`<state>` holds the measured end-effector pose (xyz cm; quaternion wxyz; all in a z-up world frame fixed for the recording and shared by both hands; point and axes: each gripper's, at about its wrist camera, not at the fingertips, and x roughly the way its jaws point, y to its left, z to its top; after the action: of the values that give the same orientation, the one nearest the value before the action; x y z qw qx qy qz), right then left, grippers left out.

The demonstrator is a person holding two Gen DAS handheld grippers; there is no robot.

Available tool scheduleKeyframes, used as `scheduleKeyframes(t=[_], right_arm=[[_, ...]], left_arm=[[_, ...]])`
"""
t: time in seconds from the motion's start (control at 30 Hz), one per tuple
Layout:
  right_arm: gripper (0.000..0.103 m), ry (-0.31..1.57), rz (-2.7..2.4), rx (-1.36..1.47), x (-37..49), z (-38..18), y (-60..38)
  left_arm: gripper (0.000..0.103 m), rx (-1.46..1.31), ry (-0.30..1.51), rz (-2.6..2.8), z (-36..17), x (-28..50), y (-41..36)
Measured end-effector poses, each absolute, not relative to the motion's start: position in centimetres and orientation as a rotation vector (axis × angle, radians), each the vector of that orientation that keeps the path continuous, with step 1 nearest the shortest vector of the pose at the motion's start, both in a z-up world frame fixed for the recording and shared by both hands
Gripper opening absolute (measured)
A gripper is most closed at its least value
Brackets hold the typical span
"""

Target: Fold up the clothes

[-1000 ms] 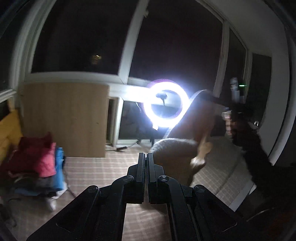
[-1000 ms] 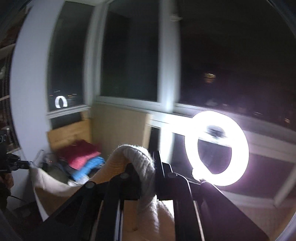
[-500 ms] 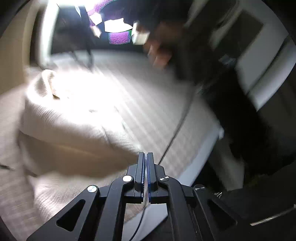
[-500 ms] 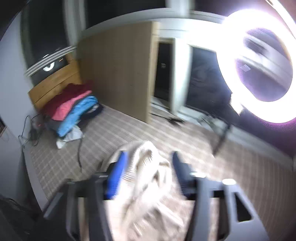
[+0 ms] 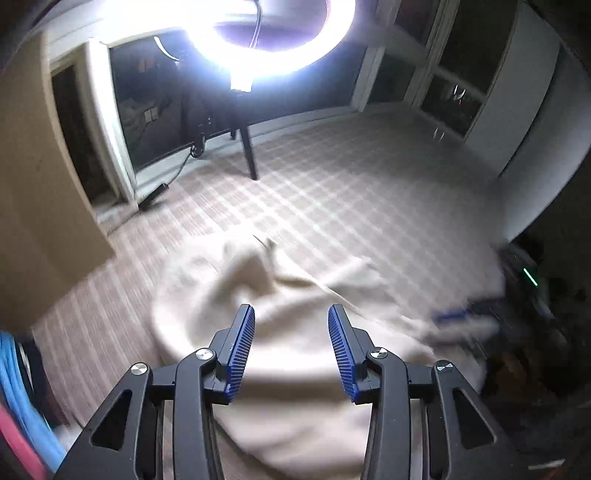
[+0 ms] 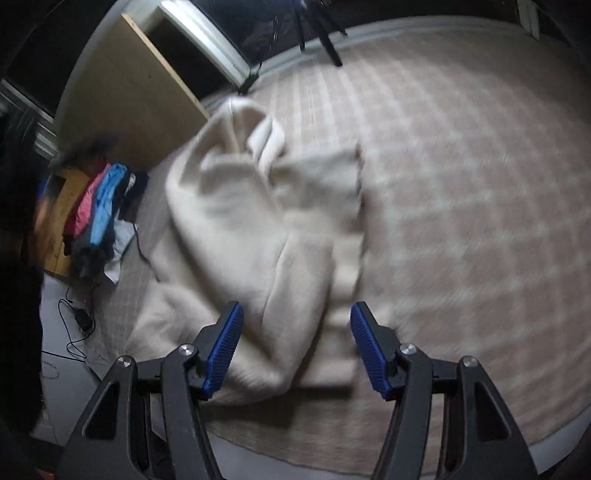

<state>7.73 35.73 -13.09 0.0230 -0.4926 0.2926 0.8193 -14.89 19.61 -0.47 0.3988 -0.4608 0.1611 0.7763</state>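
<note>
A cream knitted garment point(image 5: 280, 332) lies crumpled on a checked bed cover point(image 5: 351, 192). My left gripper point(image 5: 291, 325) hovers over it with its jaws opening; the blue pads point(image 5: 243, 350) stand apart and grip nothing. In the right wrist view the same garment point(image 6: 258, 206) spreads in a heap, part of it folded over itself. My right gripper point(image 6: 297, 321) is open above its near edge, cloth showing below the gap but not pinched. At the right edge of the left wrist view, blurred, the other gripper's blue pad point(image 5: 454, 315) shows.
A bright ring light point(image 5: 273, 33) on a stand point(image 5: 247, 147) shines at the bed's far side. A pile of red, pink and blue clothes point(image 6: 99, 206) sits at the left by a wooden board point(image 6: 125, 96). Cables point(image 6: 74, 314) lie beside the bed edge.
Both grippers dropped from pointing at the windows to pointing down at the bed. The right gripper let go of the cream garment, which fell onto the cover. The left jaws went from shut to apart.
</note>
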Motion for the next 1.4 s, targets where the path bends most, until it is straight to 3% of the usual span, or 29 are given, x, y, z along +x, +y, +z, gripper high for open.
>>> scheduleKeyframes(t=[0.1,0.23,0.33,0.37,0.47,0.8,1.07,1.17,1.23,1.27,1.3,1.4], right_arm=[[0.060,0.875,2.508,-1.527,7.7,-14.4,33.7],[0.060,0.821,2.445,-1.545,7.6,-15.3,33.1],[0.060,0.844,2.442,-1.554,7.8,-15.9,33.2],[0.059,0.863,2.449,-1.552,7.9,-15.9,33.2],[0.014,0.934,2.495,-1.535,8.0,-15.1,33.3],[0.008,0.609,2.706,-1.379,8.3,-5.7,33.2],[0.003,0.363,2.848,-1.087,8.4,6.1,35.4],[0.007,0.307,2.871,-1.100,8.1,8.2,36.1],[0.030,0.234,2.868,-1.273,6.4,5.3,34.2],[0.053,0.204,2.884,-1.338,5.7,3.3,32.8],[0.062,0.160,2.890,-1.395,4.9,1.4,31.5],[0.062,-0.042,2.819,-1.514,2.3,-4.0,27.8]], left_arm=[[0.040,-1.207,0.529,1.920,-4.1,-18.3,23.3],[0.036,-1.335,0.547,1.882,-8.3,-21.2,25.6],[0.006,-1.402,0.518,1.862,-10.5,-22.2,25.6],[0.006,-1.395,0.485,1.873,-10.4,-22.2,25.1],[0.005,-1.339,0.384,1.918,-8.8,-21.8,22.9],[0.004,-1.136,0.001,2.160,1.2,-17.4,9.5],[0.005,-1.053,-0.331,2.244,6.9,-7.1,0.1],[0.006,-1.223,-0.155,2.285,3.0,-6.0,1.2],[0.006,-1.321,-0.115,2.277,0.0,-6.4,1.2],[0.006,-1.363,-0.122,2.276,-1.2,-6.8,1.0],[0.005,-1.391,-0.125,2.277,-2.1,-7.1,0.7],[0.013,-1.412,-0.109,2.312,-3.4,-7.6,-0.7]])
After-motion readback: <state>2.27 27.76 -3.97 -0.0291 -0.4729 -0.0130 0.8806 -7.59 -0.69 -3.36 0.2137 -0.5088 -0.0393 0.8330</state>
